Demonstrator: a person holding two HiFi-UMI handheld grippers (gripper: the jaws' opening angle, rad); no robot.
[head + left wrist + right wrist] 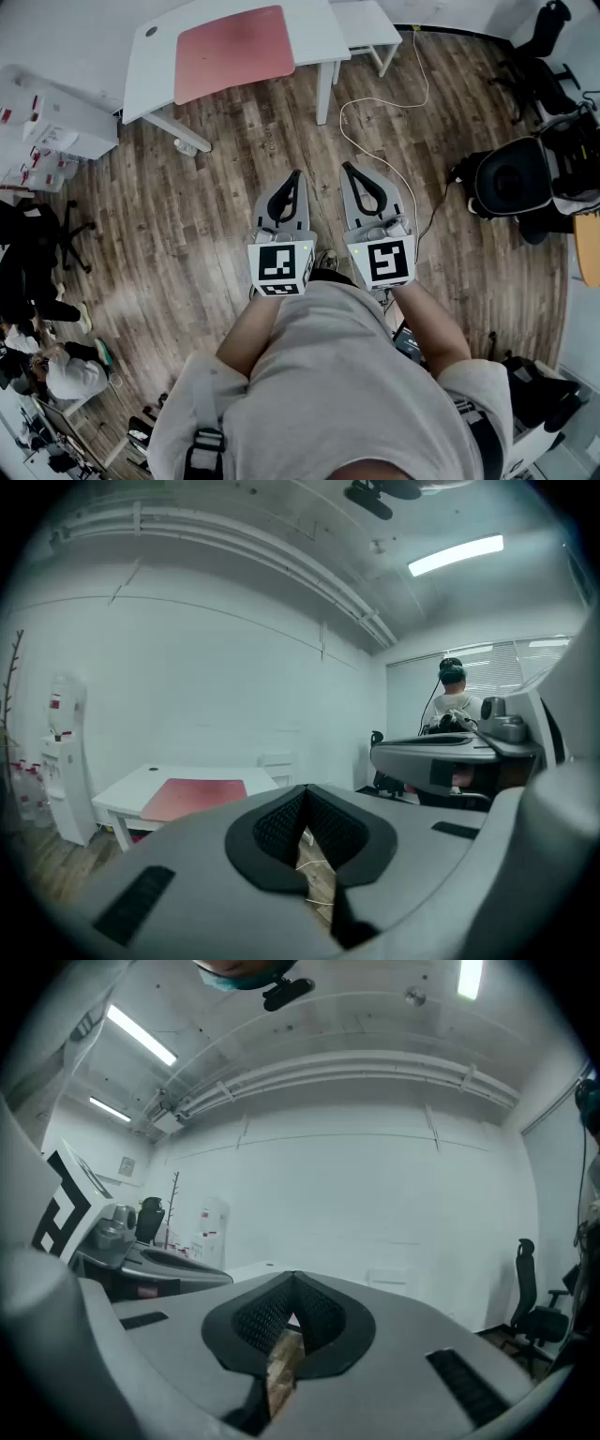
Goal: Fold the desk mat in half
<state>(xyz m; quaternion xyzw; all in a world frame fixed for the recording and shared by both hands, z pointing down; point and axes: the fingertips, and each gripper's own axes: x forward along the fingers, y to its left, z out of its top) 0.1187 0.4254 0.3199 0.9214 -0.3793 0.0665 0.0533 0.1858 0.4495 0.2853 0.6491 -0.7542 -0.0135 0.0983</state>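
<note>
Pink desk mat [234,52]: lies flat and unfolded on the white bench [319,28], reaching from near its front edge almost to its back edge, with a broad bare strip at the left end and a narrow one at the right end.
Left tongs [296,176]: clenched, the tips meeting with nothing between them; only wood floor [187,216] and a bit of cable show through the gap behind the tips.
Right tongs [348,169]: likewise clenched and empty, held just beside the left pair, close in front of the person's chest.
Standing: the person is out on the floor, well apart from the bench, with both tongs aimed roughly towards it.
Step in hand: by my reckoning the approach; nothing of the fold is begun and the mat is untouched.
Next move calls for: walking up to the bench's front edge, releasing both tongs, and taking the mat by one end edge at two places so it can be carried over to the opposite end.
Watch for: the white cable [375,103] looping across the floor on the way, likely underfoot.
Count: one desk mat, one bench carrying it, one smaller white table [366,23] beside its right end, two tongs, one cable.
</note>
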